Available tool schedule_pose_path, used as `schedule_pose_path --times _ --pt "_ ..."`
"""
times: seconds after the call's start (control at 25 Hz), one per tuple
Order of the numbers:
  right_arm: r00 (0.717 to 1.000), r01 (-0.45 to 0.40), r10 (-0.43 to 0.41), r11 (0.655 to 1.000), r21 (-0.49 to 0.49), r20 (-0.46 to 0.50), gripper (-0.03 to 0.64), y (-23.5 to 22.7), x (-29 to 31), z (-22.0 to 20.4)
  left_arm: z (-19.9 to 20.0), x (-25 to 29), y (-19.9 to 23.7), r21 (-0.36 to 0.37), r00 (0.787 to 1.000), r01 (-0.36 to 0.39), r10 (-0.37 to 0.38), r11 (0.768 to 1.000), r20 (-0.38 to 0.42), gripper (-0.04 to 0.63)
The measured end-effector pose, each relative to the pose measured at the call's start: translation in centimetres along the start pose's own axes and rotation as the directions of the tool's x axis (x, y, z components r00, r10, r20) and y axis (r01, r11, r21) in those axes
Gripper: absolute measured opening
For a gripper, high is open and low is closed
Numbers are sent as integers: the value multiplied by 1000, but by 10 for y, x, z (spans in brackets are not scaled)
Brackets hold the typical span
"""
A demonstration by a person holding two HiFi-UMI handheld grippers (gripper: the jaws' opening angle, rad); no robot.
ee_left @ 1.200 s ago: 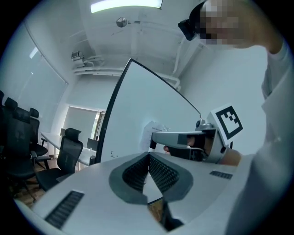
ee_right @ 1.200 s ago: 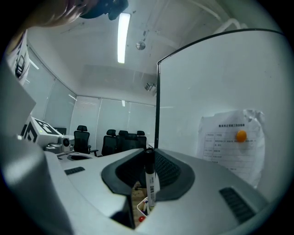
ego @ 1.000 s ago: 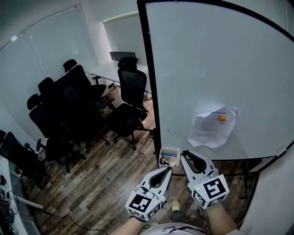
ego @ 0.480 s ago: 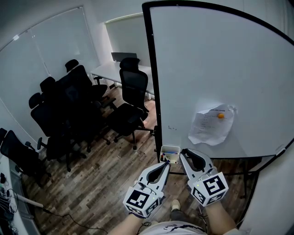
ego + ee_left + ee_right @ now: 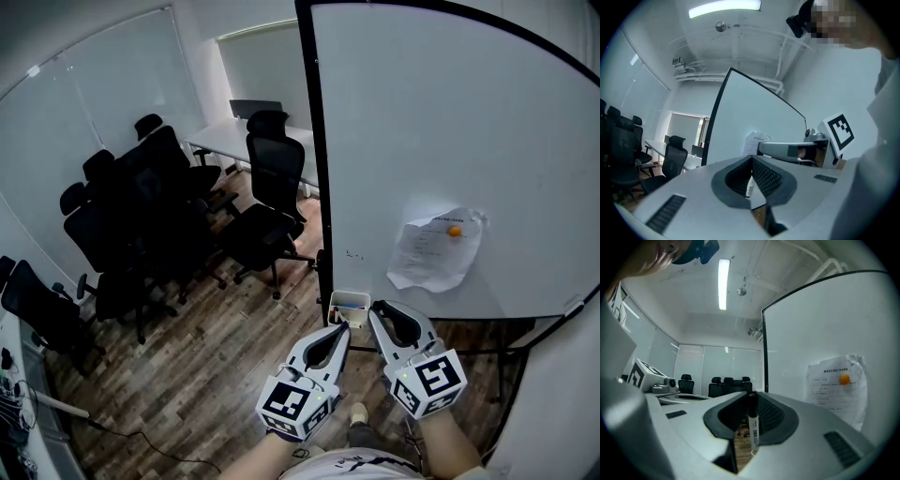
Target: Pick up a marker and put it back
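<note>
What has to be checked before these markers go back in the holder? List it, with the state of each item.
1. Right gripper grips the black-capped marker: ok, jaws shut on it.
2. Left gripper grips the white marker: ok, though it sits slanted.
3. Holder in sight at the whiteboard edge: ok, just ahead of both grippers.
4. Free room in the holder: cannot tell; things already lie inside.
5. Way to the holder unobstructed: ok in the head view.
</note>
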State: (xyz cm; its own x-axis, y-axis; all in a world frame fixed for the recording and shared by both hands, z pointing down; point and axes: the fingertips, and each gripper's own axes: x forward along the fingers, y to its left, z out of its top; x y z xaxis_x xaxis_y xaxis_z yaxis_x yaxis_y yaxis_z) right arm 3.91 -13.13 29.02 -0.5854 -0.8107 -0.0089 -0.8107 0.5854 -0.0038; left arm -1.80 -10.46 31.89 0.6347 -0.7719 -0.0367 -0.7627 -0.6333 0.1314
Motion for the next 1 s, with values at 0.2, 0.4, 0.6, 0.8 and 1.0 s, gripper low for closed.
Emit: schedule_pose_path --times 0.2,0.4,0.6,0.8,1.0 --pt "1000 2 -2 1000 1 -5 75 1 1 -2 2 -2 1 -1 1000 -6 6 1000 11 11" --pt "1000 3 -3 1000 5 -8 75 -1 1 -3 0 -1 2 -10 1000 -10 10 1000 10 11" --pt "1000 10 -10 1000 19 -12 75 -6 3 -9 -6 4 4 -11 1000 -9 9 1000 5 11" --pt "1000 13 -12 999 35 -22 75 -12 7 -18 -14 12 8 -11 1000 -13 13 1000 -4 11" --pt "999 12 -11 999 53 -32 75 -22 15 -29 -26 21 14 -14 999 -24 24 1000 -22 11"
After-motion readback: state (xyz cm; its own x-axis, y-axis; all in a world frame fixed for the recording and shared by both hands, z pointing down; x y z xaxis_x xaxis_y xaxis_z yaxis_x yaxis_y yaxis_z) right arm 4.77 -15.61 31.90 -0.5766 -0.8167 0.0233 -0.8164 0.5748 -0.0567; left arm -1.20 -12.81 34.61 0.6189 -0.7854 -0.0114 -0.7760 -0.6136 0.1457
